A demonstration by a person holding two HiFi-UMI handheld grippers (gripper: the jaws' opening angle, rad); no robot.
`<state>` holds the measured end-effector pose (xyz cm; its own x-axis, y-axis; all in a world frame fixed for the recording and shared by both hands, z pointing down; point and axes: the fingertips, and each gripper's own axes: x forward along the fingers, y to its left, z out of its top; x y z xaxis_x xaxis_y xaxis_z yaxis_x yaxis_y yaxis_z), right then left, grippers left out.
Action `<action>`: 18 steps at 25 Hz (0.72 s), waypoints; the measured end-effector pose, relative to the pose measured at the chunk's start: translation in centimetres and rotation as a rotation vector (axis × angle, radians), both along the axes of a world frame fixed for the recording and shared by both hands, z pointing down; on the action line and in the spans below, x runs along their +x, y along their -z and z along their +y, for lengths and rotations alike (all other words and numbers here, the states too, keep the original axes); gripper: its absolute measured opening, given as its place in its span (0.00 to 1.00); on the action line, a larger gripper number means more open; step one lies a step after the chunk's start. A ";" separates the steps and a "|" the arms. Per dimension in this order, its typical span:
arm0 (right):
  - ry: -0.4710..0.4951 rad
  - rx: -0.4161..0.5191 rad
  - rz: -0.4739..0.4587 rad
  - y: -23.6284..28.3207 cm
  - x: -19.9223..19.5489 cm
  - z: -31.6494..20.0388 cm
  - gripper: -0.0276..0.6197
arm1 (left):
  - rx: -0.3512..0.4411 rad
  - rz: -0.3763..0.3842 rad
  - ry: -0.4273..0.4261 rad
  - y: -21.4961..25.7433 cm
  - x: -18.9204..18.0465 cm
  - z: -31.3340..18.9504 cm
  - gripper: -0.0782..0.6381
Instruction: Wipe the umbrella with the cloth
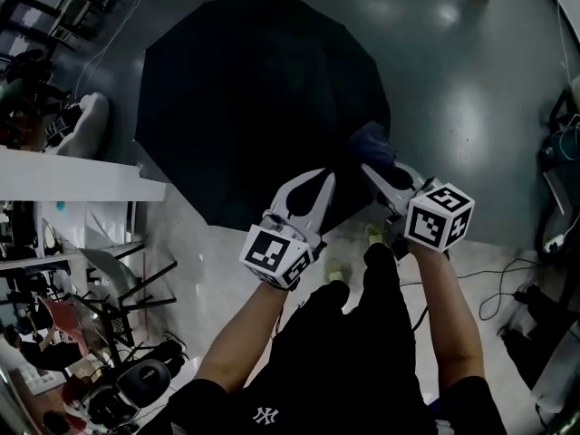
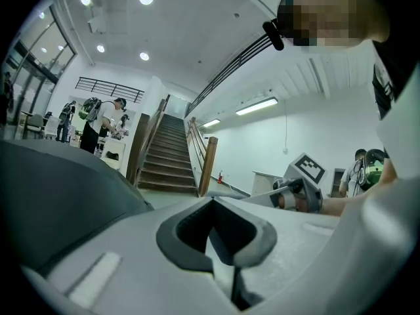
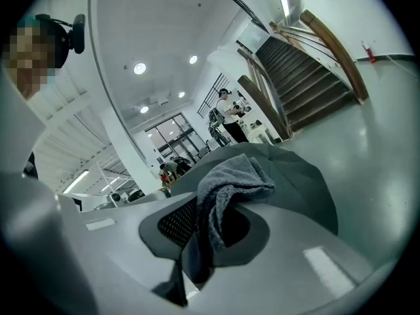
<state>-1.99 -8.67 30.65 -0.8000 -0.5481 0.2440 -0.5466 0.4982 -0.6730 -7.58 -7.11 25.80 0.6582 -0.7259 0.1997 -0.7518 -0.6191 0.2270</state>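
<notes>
A staircase (image 2: 167, 156) rises behind, and cables (image 1: 497, 284) trail across the grey floor (image 1: 471, 53).

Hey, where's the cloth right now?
The cloth is pinched in the right tongs, right of centre in the head view, at the near right edge of the open black umbrella on the floor.

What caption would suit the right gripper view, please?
Right gripper shut on a grey cloth, the open dark umbrella just beyond.
</notes>
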 end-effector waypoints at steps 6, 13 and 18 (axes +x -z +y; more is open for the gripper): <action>0.072 -0.044 -0.036 -0.2 1.3 -5.0 0.17 | -0.012 -0.021 0.056 0.9 2.7 -4.1 0.11; 0.157 -0.002 0.049 -4.0 1.4 -12.3 0.17 | -0.016 -0.035 0.111 -1.3 3.8 -10.4 0.11; 0.151 -0.024 0.036 -5.9 0.2 -17.8 0.17 | -0.024 -0.031 0.169 -2.3 2.9 -12.8 0.11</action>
<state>-1.82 -26.51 36.56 -0.8637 -0.4157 0.2851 -0.4902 0.5610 -0.6671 -4.66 -19.86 28.14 0.5205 -0.8203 0.2370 -0.8515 -0.4781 0.2155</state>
